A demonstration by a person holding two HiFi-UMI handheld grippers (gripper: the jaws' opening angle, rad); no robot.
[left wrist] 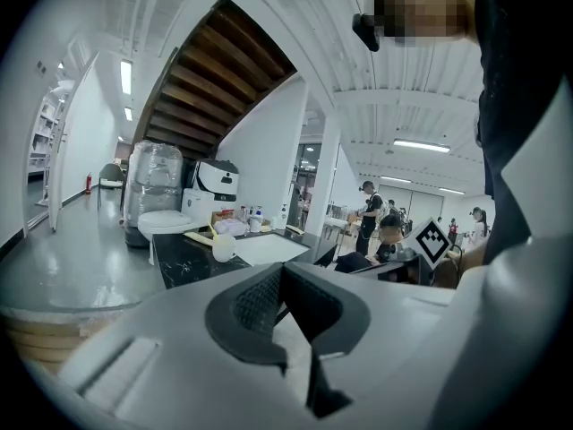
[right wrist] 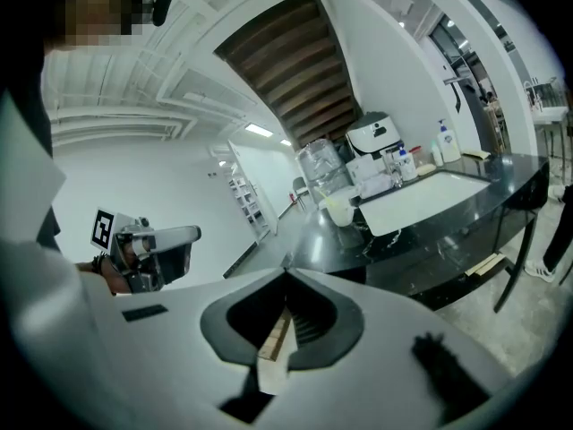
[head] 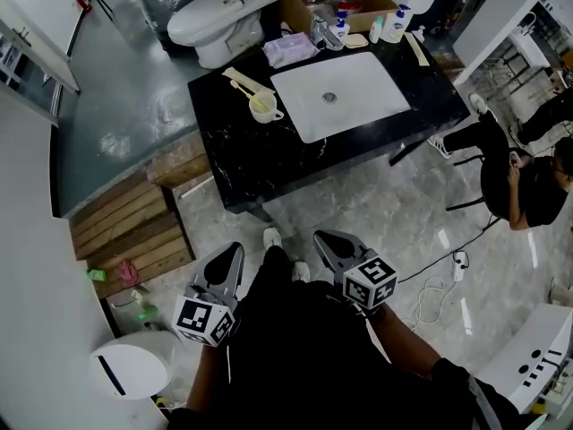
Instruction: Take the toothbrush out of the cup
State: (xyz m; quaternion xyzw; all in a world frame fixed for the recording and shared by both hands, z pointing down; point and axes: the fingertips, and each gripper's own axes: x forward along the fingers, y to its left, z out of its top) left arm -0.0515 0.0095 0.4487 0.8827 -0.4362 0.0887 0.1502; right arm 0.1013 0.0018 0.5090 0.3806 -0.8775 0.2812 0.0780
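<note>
Cup (head: pixel 267 111) sits on black counter (head: pixel 269 164), far from person, just left of white sink (head: pixel 354 97). Toothbrush (head: pixel 253 98) stands inside cup, leaning left. Both grippers low, near person's body, well apart from counter. Left gripper (head: pixel 230 256): jaws pressed together, nothing between. Right gripper (head: pixel 328 243): jaws together too, holding nothing. Toilet (head: pixel 208 21) beyond counter, far left.

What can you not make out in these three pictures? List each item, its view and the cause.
- Toothbrush, head view: too small to tell its bristle end.
- Cup, both gripper views: distant and tiny, contents unreadable.
- Bottles, head view: labels too small.
- Seated person, head view: partly cut off by the right edge.
</note>
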